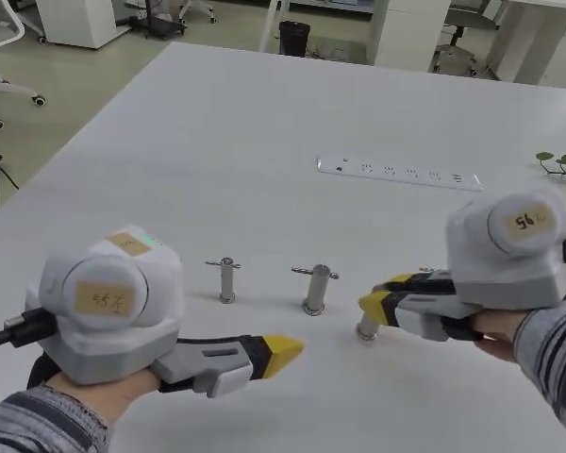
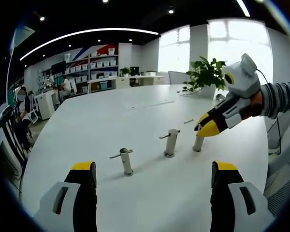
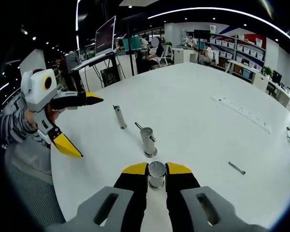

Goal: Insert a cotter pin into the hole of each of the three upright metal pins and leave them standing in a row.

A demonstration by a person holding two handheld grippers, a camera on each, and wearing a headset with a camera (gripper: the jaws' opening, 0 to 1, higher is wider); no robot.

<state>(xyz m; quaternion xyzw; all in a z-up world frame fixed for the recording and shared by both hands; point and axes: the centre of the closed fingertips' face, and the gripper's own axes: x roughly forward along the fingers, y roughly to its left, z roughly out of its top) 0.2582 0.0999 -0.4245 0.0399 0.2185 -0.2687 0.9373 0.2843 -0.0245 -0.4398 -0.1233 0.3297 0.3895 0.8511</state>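
I'm looking at a white bench (image 1: 217, 123) and take the middle pin (image 1: 316, 289) as my landmark. It stands upright with a cotter (image 1: 313, 273) crosswise through its top. To its left in the head view, a little apart, the left pin (image 1: 226, 280) stands upright with its own cotter (image 1: 223, 264) through the top. To its right and slightly nearer me stands the right pin (image 1: 367, 327), whose top is hidden in that view. A loose cotter (image 3: 236, 168) lies flat beyond the right pin from the middle pin. A power strip (image 1: 399, 173) lies flat well behind the middle pin. A plant (image 2: 205, 77) stands far off to the right, near the bench's edge.
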